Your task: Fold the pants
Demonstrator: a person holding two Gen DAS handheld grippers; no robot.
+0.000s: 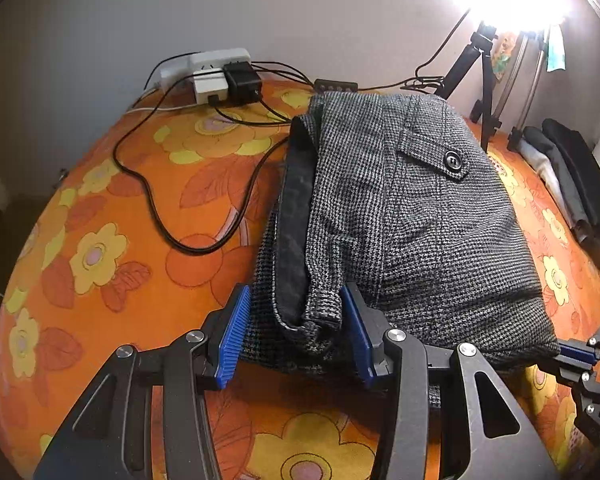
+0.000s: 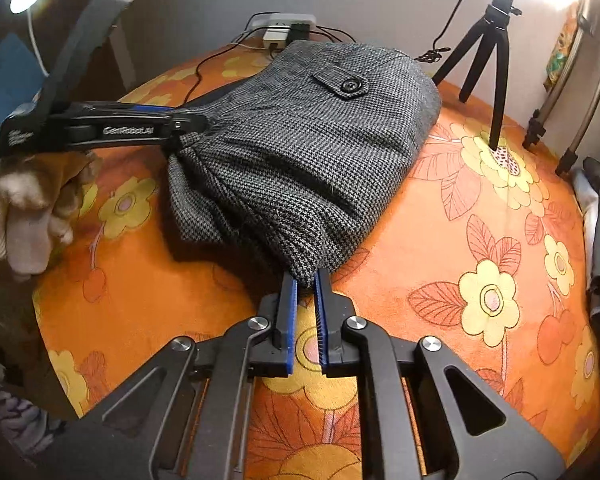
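Note:
Grey houndstooth pants [image 1: 404, 216] lie folded into a thick bundle on the orange flowered cover, button flap [image 1: 452, 159] on top. My left gripper [image 1: 292, 320] has its blue pads around the bundle's near left corner, where the dark lining shows; the jaws stand fairly wide with cloth bunched between them. In the right wrist view the pants [image 2: 300, 152] lie ahead, and my right gripper [image 2: 306, 280] is nearly shut, its tips pinching the near folded edge. The left gripper [image 2: 180, 128] shows there from the side, clamped on the left corner.
A power strip [image 1: 216, 72] with plugs and black cables [image 1: 156, 208] lies at the far left. A black tripod [image 2: 496, 60] stands at the far right under a bright lamp. Dark folded clothes [image 1: 572, 176] lie along the right edge. A gloved hand [image 2: 24, 208] holds the left gripper.

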